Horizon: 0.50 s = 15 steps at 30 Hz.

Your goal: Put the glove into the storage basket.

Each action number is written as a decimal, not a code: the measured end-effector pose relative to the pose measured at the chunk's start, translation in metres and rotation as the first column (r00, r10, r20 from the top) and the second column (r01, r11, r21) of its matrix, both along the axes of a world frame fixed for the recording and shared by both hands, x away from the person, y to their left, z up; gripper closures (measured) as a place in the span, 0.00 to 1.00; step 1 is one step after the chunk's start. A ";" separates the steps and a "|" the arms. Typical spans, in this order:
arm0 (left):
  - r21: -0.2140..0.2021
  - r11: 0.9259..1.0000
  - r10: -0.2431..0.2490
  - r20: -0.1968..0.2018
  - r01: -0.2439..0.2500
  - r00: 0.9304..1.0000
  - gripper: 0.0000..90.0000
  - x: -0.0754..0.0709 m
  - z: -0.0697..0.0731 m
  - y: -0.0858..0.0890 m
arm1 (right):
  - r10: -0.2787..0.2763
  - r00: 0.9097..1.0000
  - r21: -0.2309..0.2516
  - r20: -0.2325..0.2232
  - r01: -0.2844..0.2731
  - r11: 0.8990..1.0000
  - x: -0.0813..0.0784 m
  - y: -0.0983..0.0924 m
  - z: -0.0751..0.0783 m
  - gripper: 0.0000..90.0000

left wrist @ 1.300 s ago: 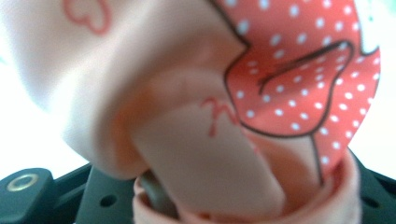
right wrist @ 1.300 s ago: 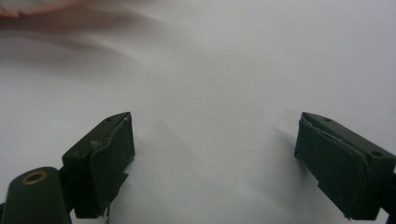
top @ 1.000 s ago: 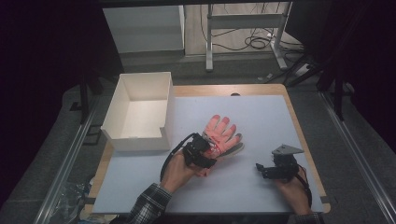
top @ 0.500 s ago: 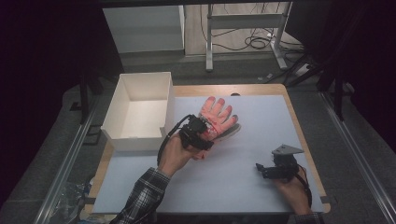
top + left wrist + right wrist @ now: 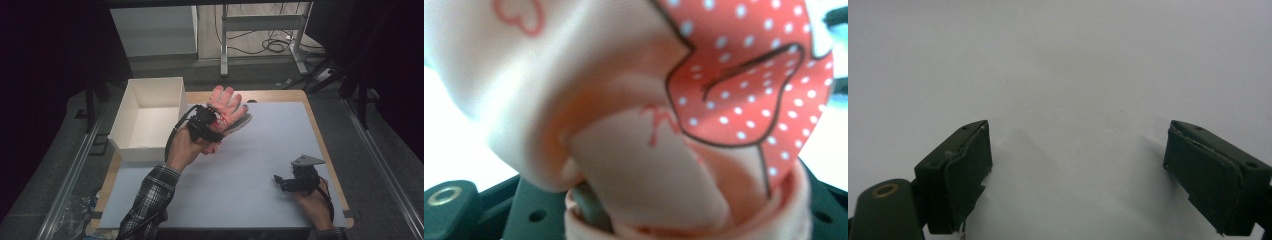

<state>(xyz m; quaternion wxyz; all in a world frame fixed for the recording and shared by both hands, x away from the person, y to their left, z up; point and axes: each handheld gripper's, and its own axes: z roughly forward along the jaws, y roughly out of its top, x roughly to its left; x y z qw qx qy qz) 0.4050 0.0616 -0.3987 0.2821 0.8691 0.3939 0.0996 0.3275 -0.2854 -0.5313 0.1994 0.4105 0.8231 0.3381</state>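
A pink glove (image 5: 228,105) with red dotted patches hangs lifted above the white table mat (image 5: 260,150), near the mat's far left part. My left gripper (image 5: 210,122) is shut on the glove's cuff end. In the left gripper view the glove (image 5: 639,100) bulges right in front of the camera and hides the jaws. My right gripper (image 5: 281,182) rests low at the mat's near right, held by a hand. Its two black jaws stand wide apart in the right gripper view (image 5: 1078,175), with bare mat between them.
An open white box (image 5: 147,117) stands at the table's left edge, just left of the lifted glove. The wooden table edge (image 5: 327,145) borders the mat on the right. Behind the table are a metal stand and cables on the floor.
My left gripper has risen and moved away from me and to the left with the glove, lifting it off the mat toward the box. The right gripper has stayed put.
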 end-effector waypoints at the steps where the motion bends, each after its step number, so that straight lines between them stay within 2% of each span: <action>1: 0.003 1.000 0.005 0.002 -0.005 1.000 0.54 0.002 0.002 0.001 | 0.000 1.000 0.000 0.001 0.000 1.000 0.000 0.000 0.000 0.14; 11: 0.008 0.999 0.049 0.002 -0.049 0.999 0.54 0.013 0.019 0.019 | 0.000 1.000 0.000 0.000 0.000 1.000 0.000 0.000 0.000 0.14; 15: -0.002 0.996 0.086 0.003 -0.086 0.996 0.54 0.017 0.029 0.031 | 0.001 1.000 0.000 0.000 -0.001 1.000 0.000 0.000 0.000 0.14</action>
